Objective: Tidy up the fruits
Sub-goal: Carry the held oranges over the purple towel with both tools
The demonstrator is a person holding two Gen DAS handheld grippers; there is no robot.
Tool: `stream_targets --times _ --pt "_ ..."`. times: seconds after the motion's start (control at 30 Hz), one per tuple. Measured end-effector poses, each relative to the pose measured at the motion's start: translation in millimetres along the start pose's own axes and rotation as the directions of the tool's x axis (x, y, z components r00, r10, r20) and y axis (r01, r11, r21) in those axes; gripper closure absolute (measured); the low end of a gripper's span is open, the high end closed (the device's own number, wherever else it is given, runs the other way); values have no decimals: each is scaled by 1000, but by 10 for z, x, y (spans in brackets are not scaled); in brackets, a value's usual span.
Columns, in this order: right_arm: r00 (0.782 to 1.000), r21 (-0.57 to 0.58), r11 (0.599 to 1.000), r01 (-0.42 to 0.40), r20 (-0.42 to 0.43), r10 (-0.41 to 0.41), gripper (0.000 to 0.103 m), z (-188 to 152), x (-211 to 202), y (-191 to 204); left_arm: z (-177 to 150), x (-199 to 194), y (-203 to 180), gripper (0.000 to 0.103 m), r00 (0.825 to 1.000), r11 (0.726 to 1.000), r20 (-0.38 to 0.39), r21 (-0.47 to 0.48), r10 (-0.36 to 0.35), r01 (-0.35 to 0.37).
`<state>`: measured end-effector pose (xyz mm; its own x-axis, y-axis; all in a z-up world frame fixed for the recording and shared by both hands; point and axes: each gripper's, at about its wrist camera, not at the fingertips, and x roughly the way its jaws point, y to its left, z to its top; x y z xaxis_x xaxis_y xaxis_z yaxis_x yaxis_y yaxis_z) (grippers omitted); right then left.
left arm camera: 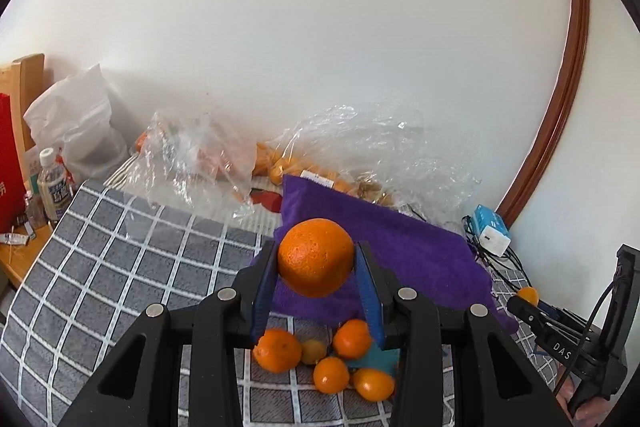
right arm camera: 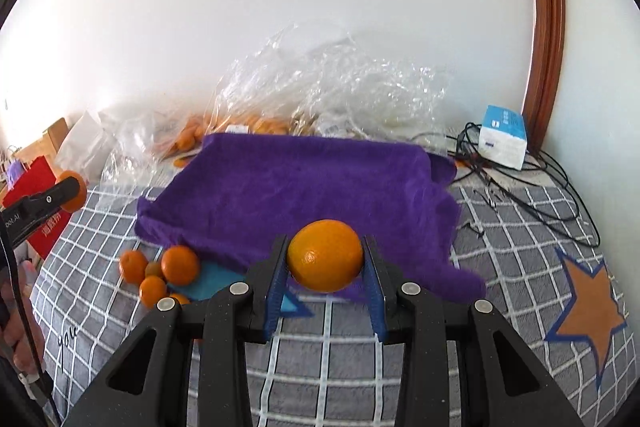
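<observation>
Purple towel (right arm camera: 304, 187) lies spread on the grey checked bed cover (right arm camera: 500, 287), and everything sits around it. Above its near edge, two tongs each clamp one orange: the left tongs (left arm camera: 316, 261) grip an orange (left arm camera: 316, 257), the right tongs (right arm camera: 325, 259) another orange (right arm camera: 325, 255). Five small oranges (left arm camera: 320, 355) cluster at the towel's near-left corner. Two clear plastic bags (left arm camera: 200, 163) lie behind it.

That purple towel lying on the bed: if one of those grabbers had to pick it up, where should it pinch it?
Probably at the near right corner of the purple towel, coming in low from the front. That edge lies rumpled and slightly raised off the checked bedcover, giving a fold to pinch, with no fruit nearby. The left corner is crowded by loose oranges. Both hand-held grippers already hold an orange each.
</observation>
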<state>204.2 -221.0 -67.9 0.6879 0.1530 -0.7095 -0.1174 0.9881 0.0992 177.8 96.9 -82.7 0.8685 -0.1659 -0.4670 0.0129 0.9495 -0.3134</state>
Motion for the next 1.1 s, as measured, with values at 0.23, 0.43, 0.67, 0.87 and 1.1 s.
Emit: stream_targets --times 0.23,0.43,0.67,0.87,1.1 --pt "999 29 999 43 27 -44 68 358 252 -171 313 378 -301 67 1000 999 -1 35 -16 16" --pt "996 60 995 76 33 -78 68 594 486 -309 369 820 -435 67 999 998 -54 59 7 -4" --pt "996 72 994 83 31 -85 68 707 777 -351 352 1245 -437 67 993 996 -105 69 60 -53" --pt "994 63 992 108 -29 -106 68 554 1118 -379 169 1555 -367 67 976 995 -202 66 85 -73" --pt "991 74 990 120 -76 -115 68 448 1289 -473 21 1710 -421 67 958 993 -270 87 95 -74"
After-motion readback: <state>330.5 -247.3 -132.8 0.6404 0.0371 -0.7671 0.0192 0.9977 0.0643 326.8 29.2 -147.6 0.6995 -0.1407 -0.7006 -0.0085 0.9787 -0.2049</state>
